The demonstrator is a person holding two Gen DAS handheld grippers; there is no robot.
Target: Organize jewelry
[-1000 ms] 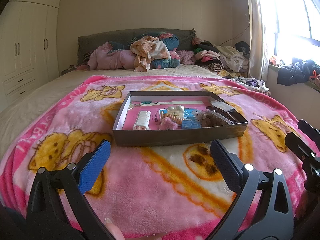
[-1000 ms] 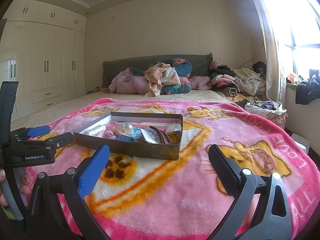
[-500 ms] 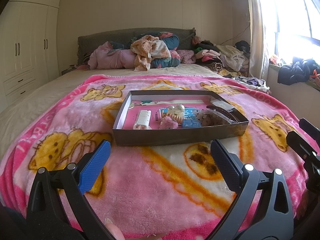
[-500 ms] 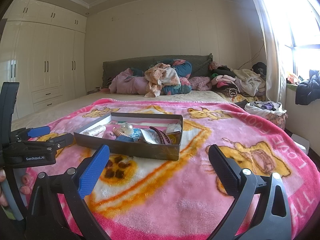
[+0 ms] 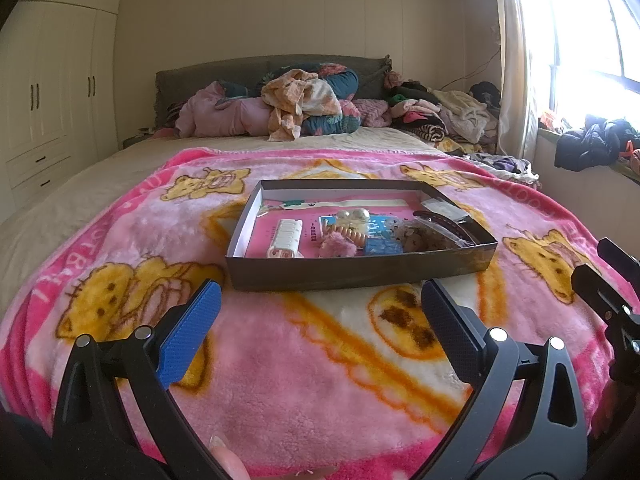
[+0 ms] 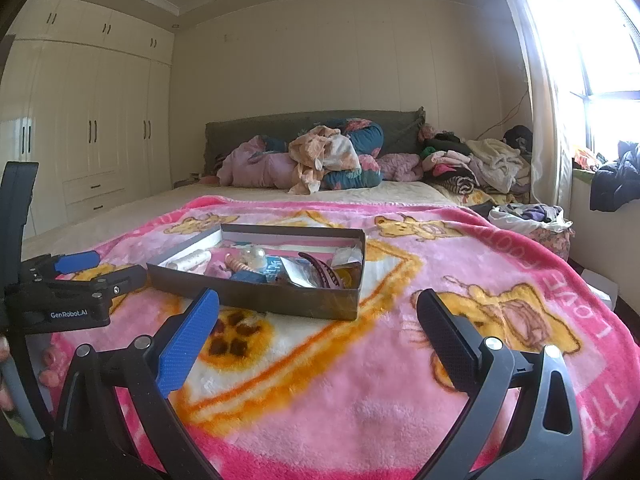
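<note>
Jewelry sits in a shallow dark box (image 5: 360,268) on the pink blanket (image 5: 304,360) that covers the bed. Inside, from left to right: a white clip (image 5: 285,237), a pink fluffy tie (image 5: 338,247) with a coiled band (image 5: 352,235) and pearls (image 5: 352,214) behind it, a blue card (image 5: 380,240), a clear bag of small brown pieces (image 5: 420,238), and a dark hair clip (image 5: 444,221) against the right wall.

The left tongs (image 5: 320,312) hover above the blanket just in front of the box, wide open and empty, a fingertip (image 5: 224,456) showing beneath them. The right tongs (image 6: 318,316) hang to the right of the box's near corner, likewise spread apart and holding nothing. In the right wrist view the box (image 6: 260,296) lies ahead and left, with the left tongs just beside its left end.
</note>
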